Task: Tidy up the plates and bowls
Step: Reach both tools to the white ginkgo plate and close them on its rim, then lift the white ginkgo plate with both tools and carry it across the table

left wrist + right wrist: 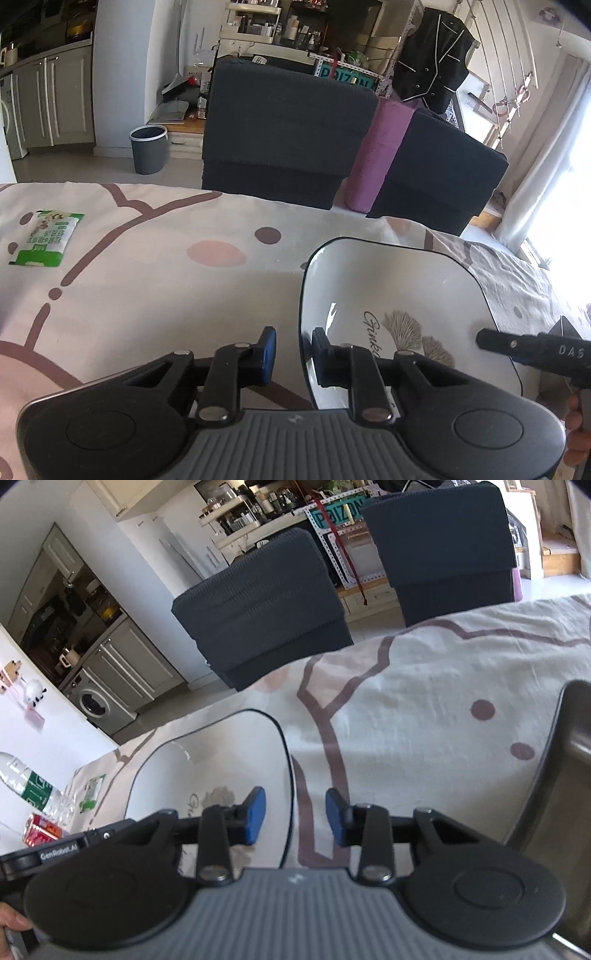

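Note:
A white square plate [402, 295] with a thin black rim and a leaf print with script lettering lies on the patterned tablecloth. My left gripper [293, 352] is open, its two blue-padded fingers straddling the plate's left rim. The same plate [214, 760] shows in the right wrist view. My right gripper [295, 818] is open and straddles the plate's right rim, one finger over the plate, the other over the cloth. The right gripper's finger [517, 347] reaches over the plate in the left wrist view.
A green-and-white packet [46, 238] lies far left on the table. A dark metal container [554, 775] stands at the right. A water bottle [29, 782], a glass and a red box stand left. Two dark chairs [284, 133] sit behind the table.

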A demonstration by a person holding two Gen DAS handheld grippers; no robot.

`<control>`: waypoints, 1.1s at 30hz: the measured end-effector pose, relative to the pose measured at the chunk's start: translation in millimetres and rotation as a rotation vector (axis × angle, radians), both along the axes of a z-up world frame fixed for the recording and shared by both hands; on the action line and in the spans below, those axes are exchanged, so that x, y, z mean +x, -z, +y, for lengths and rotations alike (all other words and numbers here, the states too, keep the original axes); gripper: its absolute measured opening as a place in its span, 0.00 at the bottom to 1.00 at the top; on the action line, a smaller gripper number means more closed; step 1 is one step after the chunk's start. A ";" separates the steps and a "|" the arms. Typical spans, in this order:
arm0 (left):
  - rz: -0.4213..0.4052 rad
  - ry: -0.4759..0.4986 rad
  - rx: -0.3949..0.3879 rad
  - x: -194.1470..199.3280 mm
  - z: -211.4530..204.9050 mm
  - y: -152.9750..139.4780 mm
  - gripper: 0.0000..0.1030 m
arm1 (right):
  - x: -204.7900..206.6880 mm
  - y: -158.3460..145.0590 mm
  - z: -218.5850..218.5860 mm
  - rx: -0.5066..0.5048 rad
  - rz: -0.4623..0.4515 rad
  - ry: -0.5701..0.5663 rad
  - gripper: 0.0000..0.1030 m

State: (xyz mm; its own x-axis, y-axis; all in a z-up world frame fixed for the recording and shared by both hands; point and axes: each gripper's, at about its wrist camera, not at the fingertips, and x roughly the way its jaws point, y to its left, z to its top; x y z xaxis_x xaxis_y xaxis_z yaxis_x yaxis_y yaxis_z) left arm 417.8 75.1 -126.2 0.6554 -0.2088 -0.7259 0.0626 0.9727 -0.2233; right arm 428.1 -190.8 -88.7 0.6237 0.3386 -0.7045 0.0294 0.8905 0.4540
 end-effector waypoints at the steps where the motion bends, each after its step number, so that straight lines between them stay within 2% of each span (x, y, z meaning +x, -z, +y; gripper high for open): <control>1: 0.000 0.002 0.001 0.8 -1.2 -0.2 0.22 | 1.1 2.8 0.6 0.005 0.008 -0.008 0.35; 2: 0.002 0.002 -0.003 1.7 -1.1 -0.2 0.21 | 1.9 5.2 1.1 0.008 0.011 -0.013 0.33; 6: 0.008 0.010 -0.056 4.2 0.0 1.0 0.08 | 8.0 10.2 3.6 0.005 0.005 -0.038 0.11; 14: -0.017 0.014 -0.013 0.1 -7.5 -4.3 0.08 | 5.7 7.6 11.3 -0.049 -0.006 -0.078 0.11; 17: -0.037 -0.009 -0.025 -5.9 -7.1 -15.6 0.08 | 2.2 0.2 13.0 -0.065 -0.016 -0.090 0.12; 21: -0.079 -0.022 -0.021 -22.1 -9.4 -47.5 0.08 | -5.2 -22.9 13.8 -0.077 -0.053 -0.105 0.12; 26: -0.141 -0.008 -0.005 -56.5 -15.7 -100.9 0.08 | -29.9 -68.3 9.3 -0.076 -0.129 -0.135 0.11; 33: -0.204 0.037 0.030 -132.6 -36.9 -163.1 0.08 | -89.3 -129.1 -5.9 -0.053 -0.177 -0.106 0.11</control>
